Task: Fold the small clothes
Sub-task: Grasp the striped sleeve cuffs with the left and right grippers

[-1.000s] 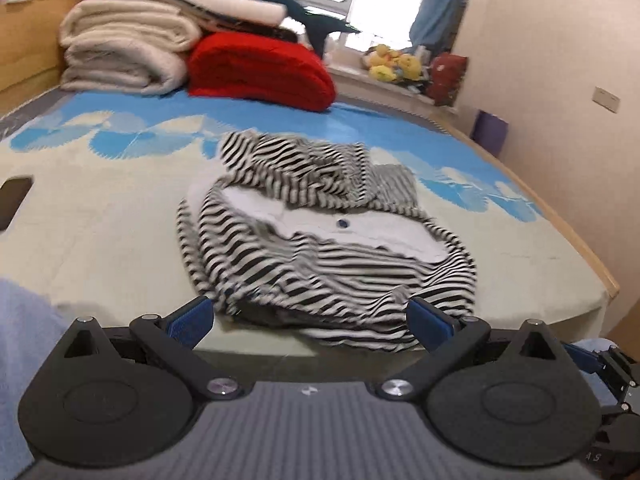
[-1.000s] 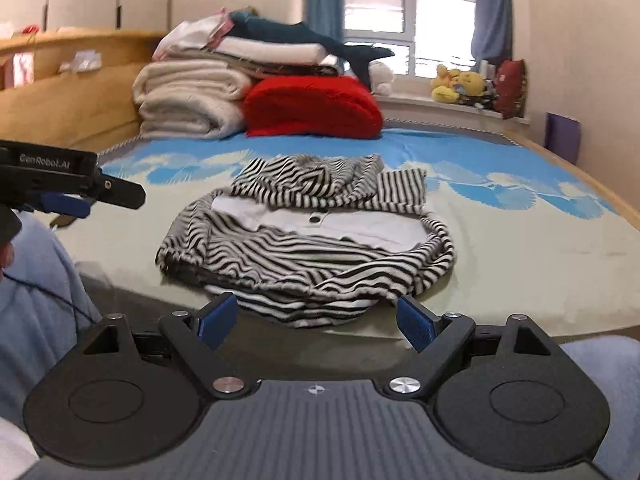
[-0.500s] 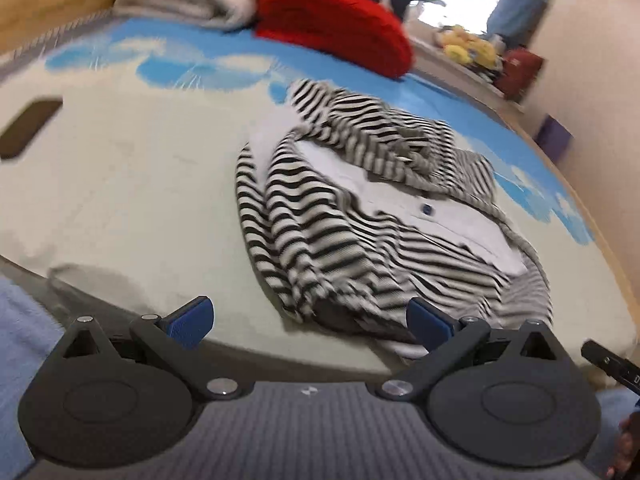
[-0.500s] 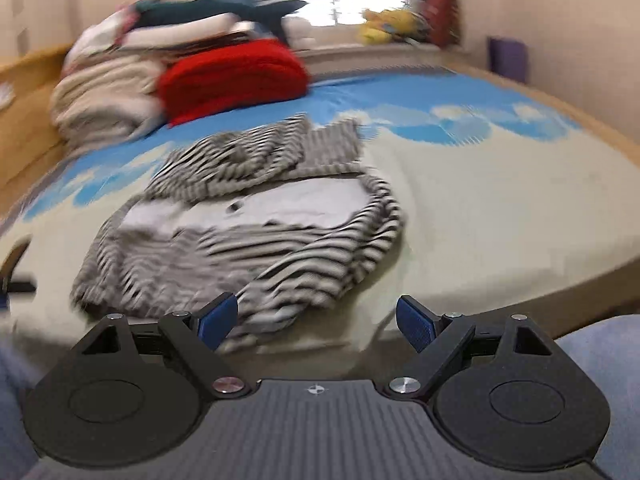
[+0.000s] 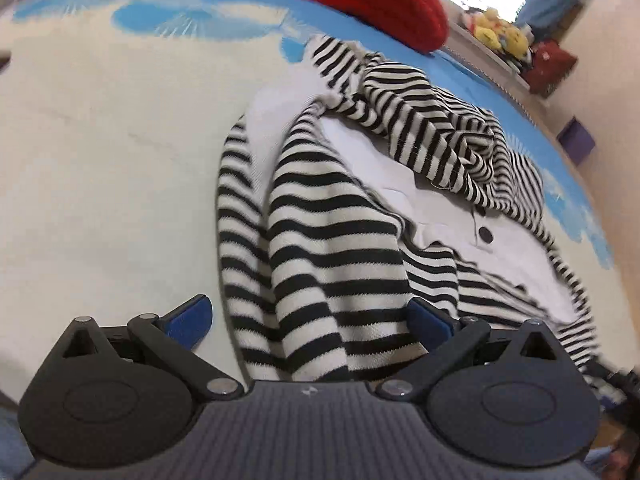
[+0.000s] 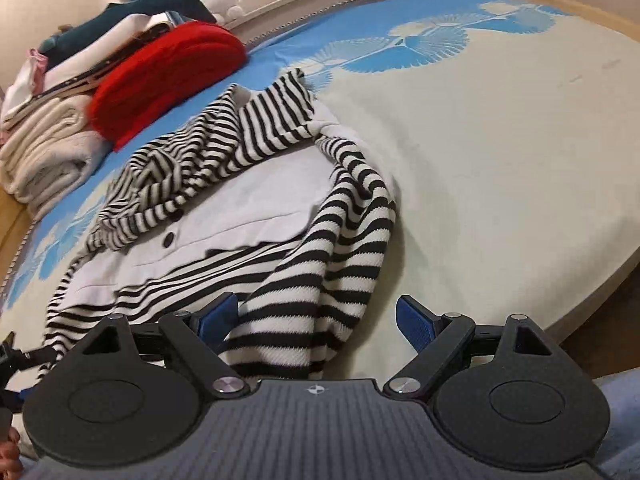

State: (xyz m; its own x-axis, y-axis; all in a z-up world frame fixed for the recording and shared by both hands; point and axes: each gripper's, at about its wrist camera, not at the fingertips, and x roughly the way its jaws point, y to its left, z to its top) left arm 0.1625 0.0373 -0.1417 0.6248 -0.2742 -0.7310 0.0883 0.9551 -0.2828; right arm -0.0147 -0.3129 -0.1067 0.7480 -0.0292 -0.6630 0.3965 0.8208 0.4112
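Observation:
A small black-and-white striped top (image 5: 332,240) with a white buttoned front panel lies crumpled on the bed (image 5: 100,160). My left gripper (image 5: 310,316) hovers open over its near left corner, the striped hem lying between the blue pads without being pinched. In the right wrist view the same striped top (image 6: 280,216) fills the middle. My right gripper (image 6: 318,318) stands open over its near right corner, with a striped sleeve fold between the pads, untouched. A dark button (image 6: 170,239) shows on the white panel.
A red cushion (image 6: 168,76), folded cream blankets (image 6: 44,160) and a plush shark (image 6: 132,12) are piled at the bed's far end. Yellow toys (image 5: 496,34) sit on the windowsill. The bed's wooden edge (image 6: 600,292) runs close on the right. Part of the other gripper (image 6: 16,356) shows at far left.
Both grippers have dropped and advanced toward the striped top, which now fills each view. Both views have rolled and tilted further down. The jaws stayed wide apart.

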